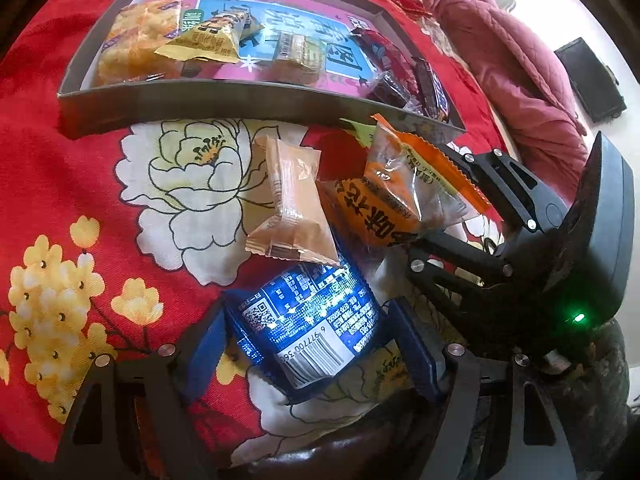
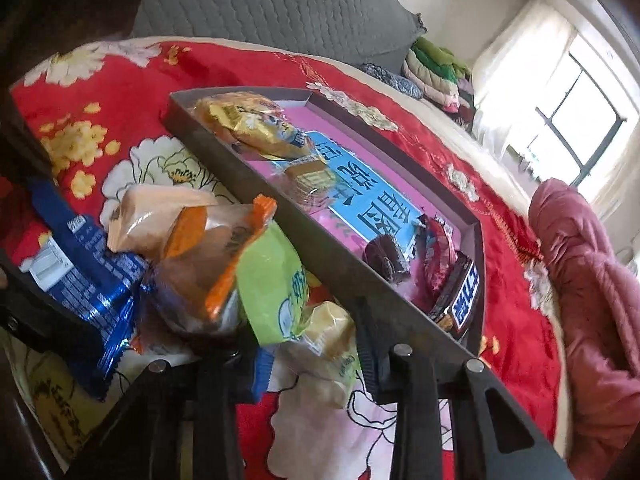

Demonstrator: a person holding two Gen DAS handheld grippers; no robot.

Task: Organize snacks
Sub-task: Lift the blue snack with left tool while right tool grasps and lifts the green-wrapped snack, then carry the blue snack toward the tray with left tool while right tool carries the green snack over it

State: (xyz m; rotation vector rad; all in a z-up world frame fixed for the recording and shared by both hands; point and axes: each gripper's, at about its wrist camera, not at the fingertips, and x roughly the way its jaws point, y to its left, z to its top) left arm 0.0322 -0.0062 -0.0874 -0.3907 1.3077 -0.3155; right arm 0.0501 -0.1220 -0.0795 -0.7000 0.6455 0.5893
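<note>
A blue foil snack packet (image 1: 308, 320) lies on the red floral bedspread (image 1: 60, 160) between the left claw's (image 1: 308, 344) spread pads, which appear to bracket its edges. Beside it, the right claw (image 2: 312, 360) clamps a yellow-green snack pack (image 2: 276, 280). Just beyond, a shallow cardboard tray (image 1: 240, 100) holds more snacks.

1. The blue packet (image 1: 308, 320), lower centre of the left wrist view, bears a barcode with digits "6 977700 36".
2. The tray's (image 1: 224, 96) blue panel, upper centre, carries large Chinese characters, upside down.
</note>
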